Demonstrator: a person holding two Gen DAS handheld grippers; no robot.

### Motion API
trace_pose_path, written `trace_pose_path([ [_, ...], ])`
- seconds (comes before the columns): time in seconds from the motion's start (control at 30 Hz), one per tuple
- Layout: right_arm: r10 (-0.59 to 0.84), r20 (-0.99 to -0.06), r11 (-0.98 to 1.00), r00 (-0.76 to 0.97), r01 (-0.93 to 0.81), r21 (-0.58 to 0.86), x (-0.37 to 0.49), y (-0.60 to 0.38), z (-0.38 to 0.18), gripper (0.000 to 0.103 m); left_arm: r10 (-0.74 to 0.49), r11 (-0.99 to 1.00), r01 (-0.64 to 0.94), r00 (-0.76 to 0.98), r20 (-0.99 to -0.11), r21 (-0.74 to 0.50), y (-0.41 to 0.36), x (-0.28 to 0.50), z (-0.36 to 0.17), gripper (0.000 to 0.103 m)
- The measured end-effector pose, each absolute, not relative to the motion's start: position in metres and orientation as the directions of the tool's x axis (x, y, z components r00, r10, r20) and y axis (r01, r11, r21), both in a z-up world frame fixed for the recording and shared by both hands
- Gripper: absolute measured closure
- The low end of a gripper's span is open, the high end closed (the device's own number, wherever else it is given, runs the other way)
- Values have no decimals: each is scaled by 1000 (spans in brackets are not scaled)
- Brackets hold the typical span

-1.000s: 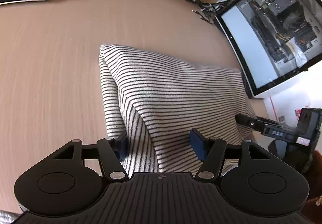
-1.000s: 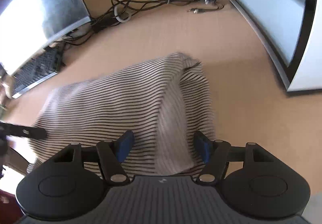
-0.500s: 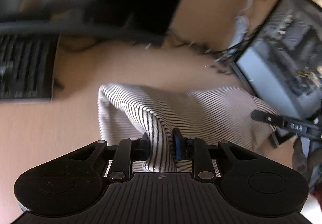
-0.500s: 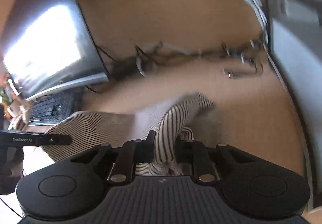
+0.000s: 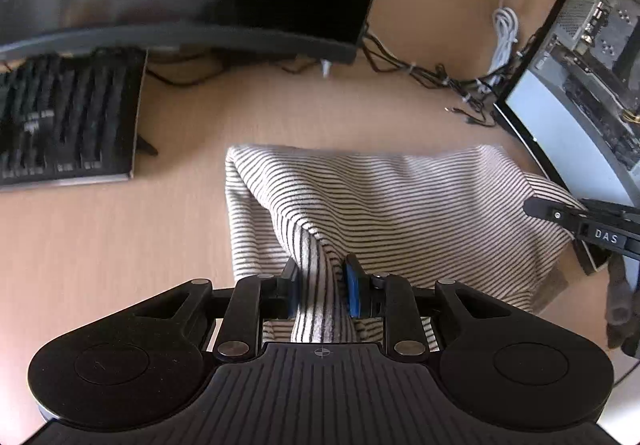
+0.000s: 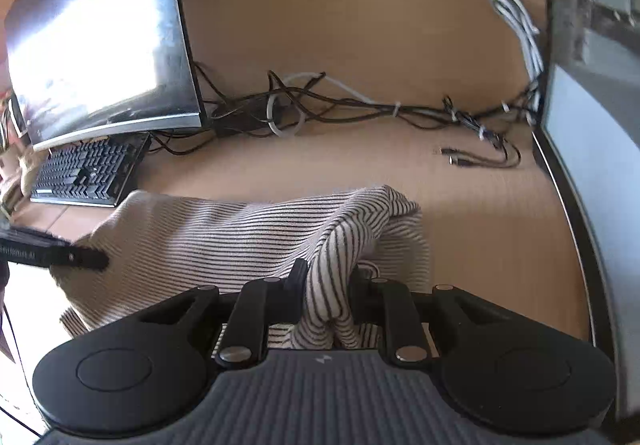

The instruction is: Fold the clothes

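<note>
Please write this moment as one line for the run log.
task: fold clothes | left gripper: shut on striped garment | right gripper: shut on striped garment | garment: near edge pinched and raised, rest on wooden desk

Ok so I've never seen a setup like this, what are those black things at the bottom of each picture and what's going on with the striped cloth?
There is no robot here. A person holds a hand-held gripper in each hand, and each gripper carries a wide-angle camera that looks forward along its two fingers. So the black shape at the bottom of each picture is the gripper itself. One picture comes from the left gripper, the other from the right gripper. Each also shows the other gripper at its edge. A striped garment lies on a wooden desk, with a keyboard, two monitors and a tangle of cables behind it. Both grippers have just closed and each pinches a bunched fold at one end of the garment, ready to fold it.
</note>
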State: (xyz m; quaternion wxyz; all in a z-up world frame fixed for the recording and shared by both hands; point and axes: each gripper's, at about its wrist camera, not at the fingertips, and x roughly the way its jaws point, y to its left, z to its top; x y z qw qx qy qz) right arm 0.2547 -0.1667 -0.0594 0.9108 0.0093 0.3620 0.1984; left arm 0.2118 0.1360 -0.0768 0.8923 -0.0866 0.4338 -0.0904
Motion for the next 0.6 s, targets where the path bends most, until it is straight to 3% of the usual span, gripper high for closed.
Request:
trace_pose_path([
  [0.1, 339, -695, 926, 634, -355, 129, 258, -167, -74, 82, -195, 978, 60, 597, -778, -199, 137, 213, -89, 73],
  [0.2, 332, -704, 935, 627, -319, 157, 251, -179, -79, 59, -186, 979, 42, 598, -779, -201, 142, 203, -89, 66],
  [0.23, 321, -710, 939, 627, -307, 154, 248, -183, -77, 42, -180, 979, 30, 600, -779, -202, 143, 201, -85, 61],
  [0.27, 310, -713, 944, 629, -295, 149, 245, -186, -74, 32, -176, 978, 17, 601, -779, -207, 147, 197, -82, 56],
  [0.33, 306, -700, 945, 645, -293, 144, 239, -192, -66, 31, -185, 971, -12, 602, -777, -240, 153, 191, -76, 49],
  [0.4, 326, -670, 939, 667, -309, 149, 236, -195, -55, 22, -231, 949, -30, 606, -761, -313, 155, 186, -71, 41],
  [0.47, 365, -629, 927, 686, -332, 176, 237, -193, -43, 7, -277, 922, -49, 610, -742, -384, 158, 181, -66, 33],
  [0.53, 431, -589, 901, 683, -362, 239, 244, -190, -35, 0, -329, 890, -53, 610, -721, -452, 154, 180, -63, 25],
  [0.6, 530, -553, 848, 643, -397, 352, 260, -190, -36, 0, -361, 875, -44, 605, -710, -482, 142, 186, -62, 17],
])
